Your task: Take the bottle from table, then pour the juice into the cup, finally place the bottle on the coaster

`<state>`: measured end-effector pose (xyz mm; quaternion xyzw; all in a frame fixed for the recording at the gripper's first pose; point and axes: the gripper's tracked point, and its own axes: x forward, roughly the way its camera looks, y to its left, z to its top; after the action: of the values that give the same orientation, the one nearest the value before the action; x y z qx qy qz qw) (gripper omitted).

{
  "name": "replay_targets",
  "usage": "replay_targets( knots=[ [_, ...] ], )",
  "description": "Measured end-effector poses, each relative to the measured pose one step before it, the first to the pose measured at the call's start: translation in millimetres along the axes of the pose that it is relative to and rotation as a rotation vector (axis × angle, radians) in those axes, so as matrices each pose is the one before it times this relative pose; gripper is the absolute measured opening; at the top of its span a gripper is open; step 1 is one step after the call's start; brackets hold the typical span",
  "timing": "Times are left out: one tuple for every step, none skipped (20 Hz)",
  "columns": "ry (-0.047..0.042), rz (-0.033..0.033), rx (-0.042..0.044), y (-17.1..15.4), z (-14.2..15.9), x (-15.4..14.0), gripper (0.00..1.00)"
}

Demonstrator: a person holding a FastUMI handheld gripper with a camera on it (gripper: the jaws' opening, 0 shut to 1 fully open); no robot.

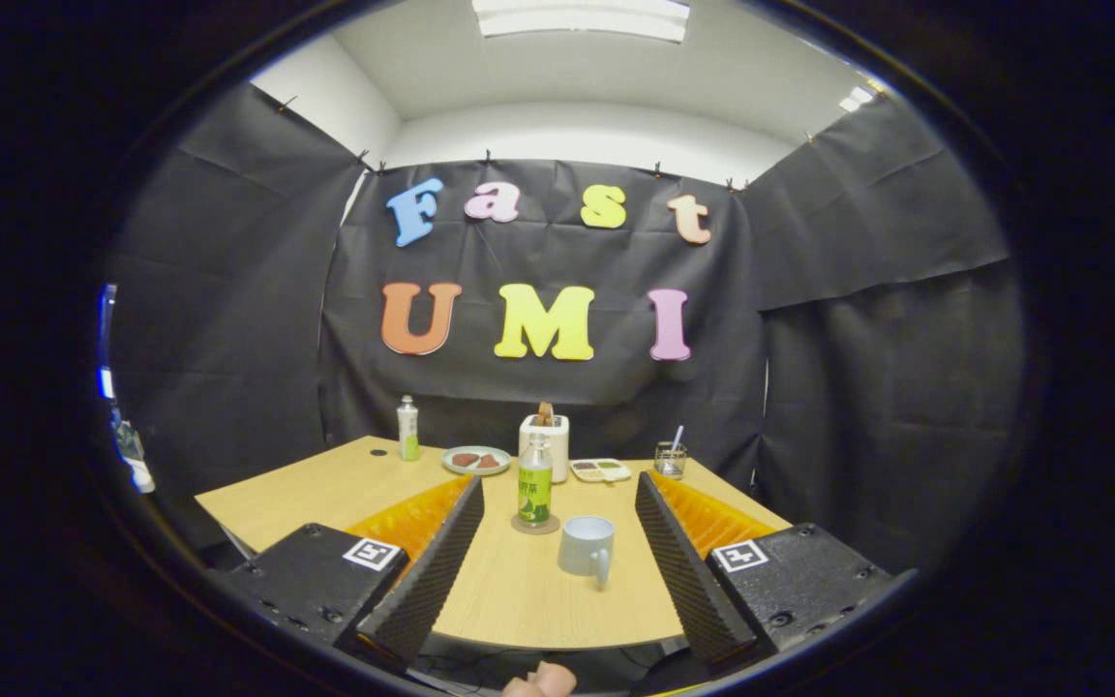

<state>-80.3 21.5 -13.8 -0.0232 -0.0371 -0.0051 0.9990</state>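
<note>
On the far left of the worktop [325,489] stands a small white bottle [407,428] with a green band, close to the back wall. Right of it lies a plate [476,460] with dark pieces on it. My tongs [557,513] are spread wide apart, holding nothing, fingers either side of the task's things. Between the fingers, ahead of the tips, the green-labelled juice bottle [535,487] stands upright on a round coaster [535,526]. Behind it is a white toaster [545,438]. Just right of the bottle and nearer to me sits the pale blue cup [587,547], handle toward me. Farther back, right, lie a divided tray [600,470] and a glass [671,459] with a straw.
</note>
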Motion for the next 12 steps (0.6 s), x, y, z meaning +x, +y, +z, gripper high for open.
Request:
replay_targets(
  knots=[
    [-0.00229, 0.00140, 0.00360, 0.48, -0.06, -0.51, 1.00],
    [-0.00170, 0.00187, 0.00129, -0.54, 0.05, 0.17, 1.00],
    [-0.00085, -0.00265, -0.00103, -0.26, -0.66, 0.37, 1.00],
    [-0.00203, -0.00276, 0.00000, -0.52, 0.41, 0.20, 1.00],
    [0.00101, 0.00050, 0.00079, -0.02, -0.57, 0.89, 1.00],
    [0.00289, 0.00235, 0.00082, 0.73, -0.67, 0.77, 1.00],
    [0.00497, 0.00192, -0.00035, 1.39, -1.70, -0.09, 1.00],
    [0.00363, -0.00120, -0.00493, 0.49, -0.16, 0.99, 1.00],
    [0.00202, -0.00447, -0.00481, 0.13, -1.04, 1.67, 1.00],
    [0.00026, -0.00547, -0.00217, -0.06, -0.29, 0.21, 1.00],
    [0.00030, -0.00472, 0.00088, -1.07, -1.17, 1.18, 1.00],
    [0.00037, 0.00255, 0.00481, 1.39, -0.69, 1.11, 1.00]
  ],
)
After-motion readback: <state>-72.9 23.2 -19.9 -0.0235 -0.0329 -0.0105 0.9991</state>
